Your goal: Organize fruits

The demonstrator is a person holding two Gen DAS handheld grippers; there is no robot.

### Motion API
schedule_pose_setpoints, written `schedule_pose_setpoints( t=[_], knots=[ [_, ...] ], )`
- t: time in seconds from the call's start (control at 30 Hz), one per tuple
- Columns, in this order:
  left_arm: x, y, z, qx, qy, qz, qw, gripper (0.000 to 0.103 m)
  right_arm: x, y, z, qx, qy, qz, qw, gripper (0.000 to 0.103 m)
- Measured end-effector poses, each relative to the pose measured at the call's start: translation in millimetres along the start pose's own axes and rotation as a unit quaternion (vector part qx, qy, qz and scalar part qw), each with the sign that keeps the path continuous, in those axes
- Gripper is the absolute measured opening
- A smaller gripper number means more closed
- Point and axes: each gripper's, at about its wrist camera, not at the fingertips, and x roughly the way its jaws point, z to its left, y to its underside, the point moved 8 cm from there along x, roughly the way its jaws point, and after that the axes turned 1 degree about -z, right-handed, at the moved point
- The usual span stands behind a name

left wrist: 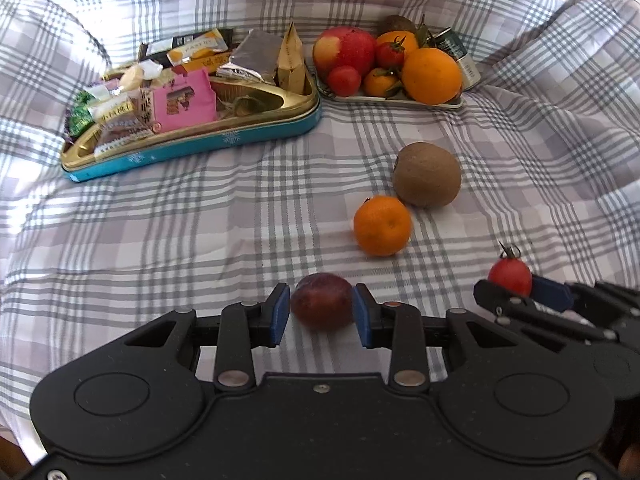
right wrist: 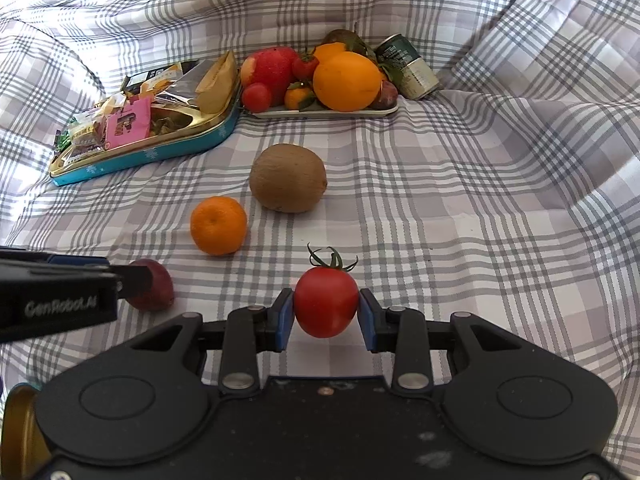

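Left tool (left wrist: 322, 307) clamped on dark purple plum (left wrist: 321, 300), round, matte, just above checked cloth (left wrist: 200, 220). Right tool (right wrist: 326, 310) clamped on glossy red tomato (right wrist: 326, 306), green stem up. Tangerine (right wrist: 218, 225), kiwi (right wrist: 287, 178) loose on cloth; fruit tray (right wrist: 376, 111) behind.

Bright daylight from upper left; soft shadows; fisheye-bent edges.

Soft checked cloth (right wrist: 460, 208); fuzzy matt kiwi (right wrist: 288, 178); glossy smooth tomato (right wrist: 326, 306); dimpled mandarin (right wrist: 218, 225); shiny gold-lined metal tin (left wrist: 208, 148); matt black plastic hand-held gripper (right wrist: 326, 314), blue pads (right wrist: 285, 320).
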Motion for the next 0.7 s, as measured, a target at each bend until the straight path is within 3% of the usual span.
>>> schedule_pose_setpoints(
  t=[0.23,0.5,0.7],
  knots=[
    [12,-1,-3,0.004,-0.009,-0.003,0.9999,0.052,7,3,-5,0.013,-0.003,0.011,1.000,0.036],
    [30,2,-6,-0.009,-0.003,0.021,0.9997,0.052,12,5,-8,0.023,-0.007,0.018,1.000,0.036],
    [30,2,-9,0.000,-0.010,0.017,0.9998,0.050,12,6,-9,0.025,-0.006,0.018,1.000,0.036]
  ],
)
